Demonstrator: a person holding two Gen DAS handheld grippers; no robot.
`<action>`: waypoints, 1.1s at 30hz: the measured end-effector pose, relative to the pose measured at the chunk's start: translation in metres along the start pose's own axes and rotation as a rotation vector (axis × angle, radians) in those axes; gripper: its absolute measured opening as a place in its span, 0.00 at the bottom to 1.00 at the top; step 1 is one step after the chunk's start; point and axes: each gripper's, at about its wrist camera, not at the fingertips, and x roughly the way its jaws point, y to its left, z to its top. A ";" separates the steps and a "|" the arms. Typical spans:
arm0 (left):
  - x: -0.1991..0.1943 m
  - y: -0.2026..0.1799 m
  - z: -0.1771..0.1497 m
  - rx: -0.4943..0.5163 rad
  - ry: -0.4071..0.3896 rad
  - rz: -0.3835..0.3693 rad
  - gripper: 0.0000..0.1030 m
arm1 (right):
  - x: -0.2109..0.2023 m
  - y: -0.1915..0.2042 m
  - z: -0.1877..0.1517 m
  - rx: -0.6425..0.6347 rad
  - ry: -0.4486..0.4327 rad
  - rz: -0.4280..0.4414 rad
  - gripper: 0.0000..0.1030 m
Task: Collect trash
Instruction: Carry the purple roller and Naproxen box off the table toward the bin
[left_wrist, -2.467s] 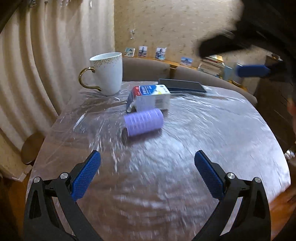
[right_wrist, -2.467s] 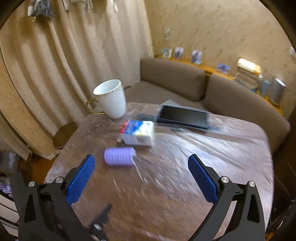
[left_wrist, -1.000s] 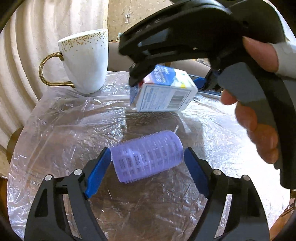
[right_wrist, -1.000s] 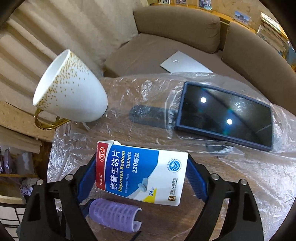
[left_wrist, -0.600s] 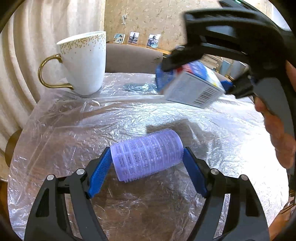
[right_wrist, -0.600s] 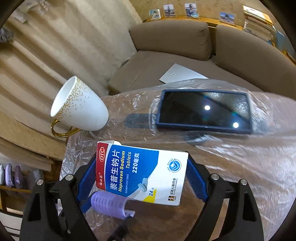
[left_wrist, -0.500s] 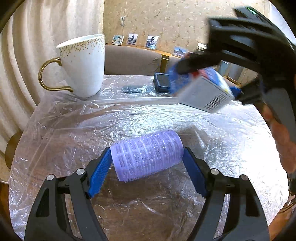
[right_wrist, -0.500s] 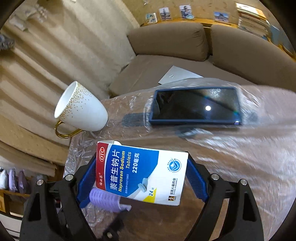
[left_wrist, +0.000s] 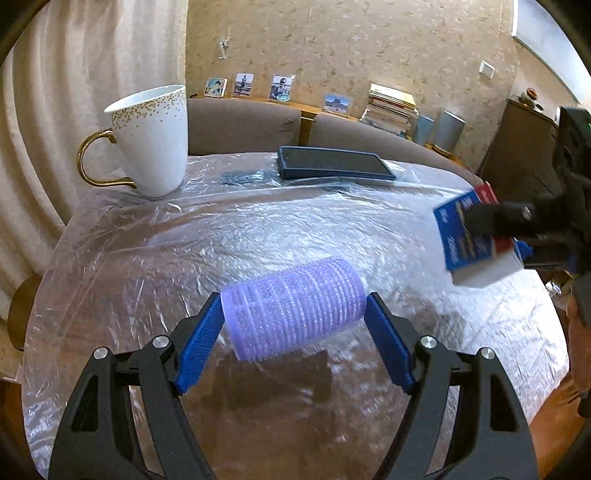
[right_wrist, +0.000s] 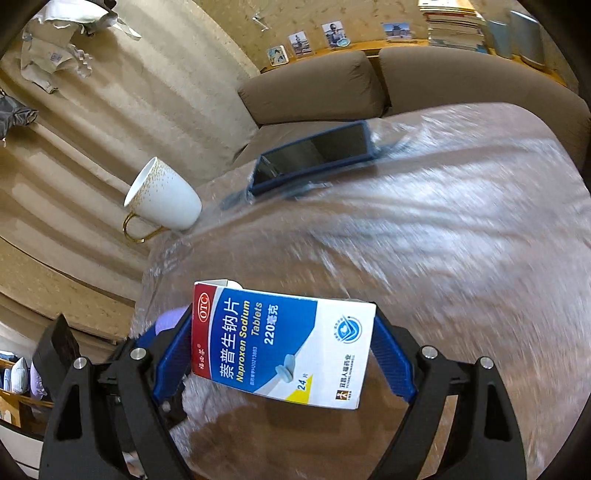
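Observation:
My left gripper (left_wrist: 293, 321) is shut on a purple hair roller (left_wrist: 293, 306) and holds it a little above the plastic-covered table (left_wrist: 258, 236). My right gripper (right_wrist: 282, 347) is shut on a blue and white medicine box (right_wrist: 280, 343) and holds it in the air. In the left wrist view the box (left_wrist: 476, 240) and the right gripper (left_wrist: 524, 221) are at the far right, over the table's right edge. In the right wrist view a bit of the roller (right_wrist: 168, 319) shows behind the left blue finger.
A white mug with a gold handle (left_wrist: 151, 140) stands at the back left of the table. A dark tablet (left_wrist: 332, 168) lies at the back, with a small dark item (left_wrist: 242, 177) beside it. A brown sofa (left_wrist: 240, 125) runs behind.
The right gripper has carried the medicine box away to the right, off the middle of the table. The left gripper has lifted the roller slightly and still holds it.

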 end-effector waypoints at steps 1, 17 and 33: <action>-0.004 -0.003 -0.003 0.006 0.001 -0.006 0.76 | -0.004 -0.002 -0.007 0.001 -0.005 -0.002 0.82; -0.044 -0.022 -0.036 0.035 -0.011 -0.054 0.76 | -0.057 -0.006 -0.102 -0.044 -0.084 -0.048 0.82; -0.108 -0.042 -0.083 0.123 -0.018 -0.115 0.76 | -0.089 0.002 -0.176 -0.092 -0.043 0.015 0.83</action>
